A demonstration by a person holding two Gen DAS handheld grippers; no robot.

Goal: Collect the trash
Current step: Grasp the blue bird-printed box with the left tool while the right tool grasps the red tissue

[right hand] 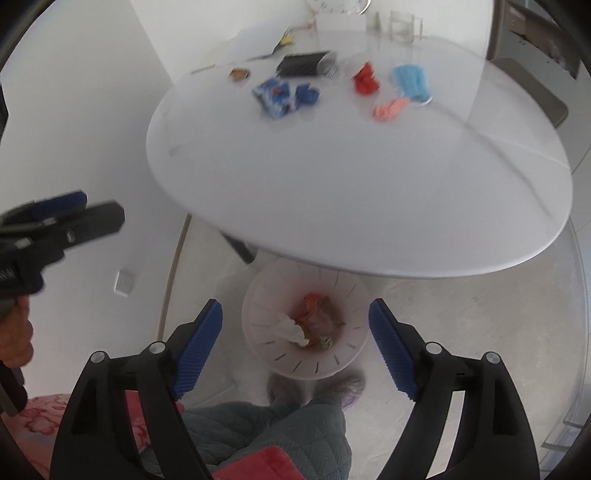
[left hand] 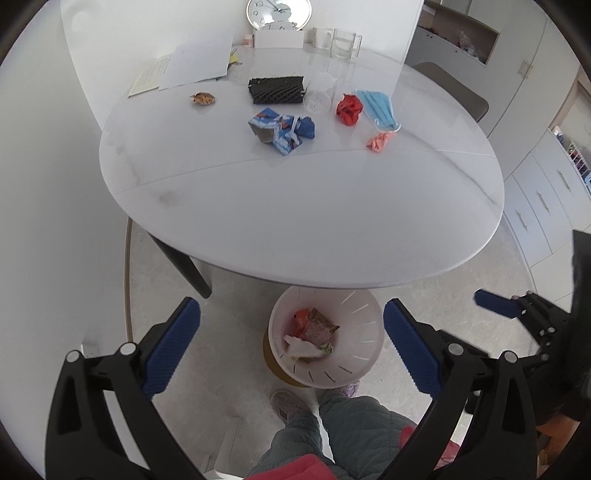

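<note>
Your left gripper hangs over the white trash bin with its blue pads spread wide and nothing between them, and your right gripper is the same — jaws apart, empty, held above that bin in a somewhat blurred view. The bin stands on the floor just under the near edge of the round white table, close to your slippered feet, and it already holds some crumpled wrappers in red and brown with a bit of white paper beside them. On the far half of the table the remaining trash lies scattered: a crushed blue and white carton near the middle, a crumpled red wrapper to its right, a blue face mask just beside that, and a small pink scrap touching the mask's near end. A small brown and orange wrapper sits apart to the left, and a black ridged piece of foam lies behind the carton. Further back you have loose papers, a clear glass mug, and a clock against the wall — all well apart from both grippers.
</note>
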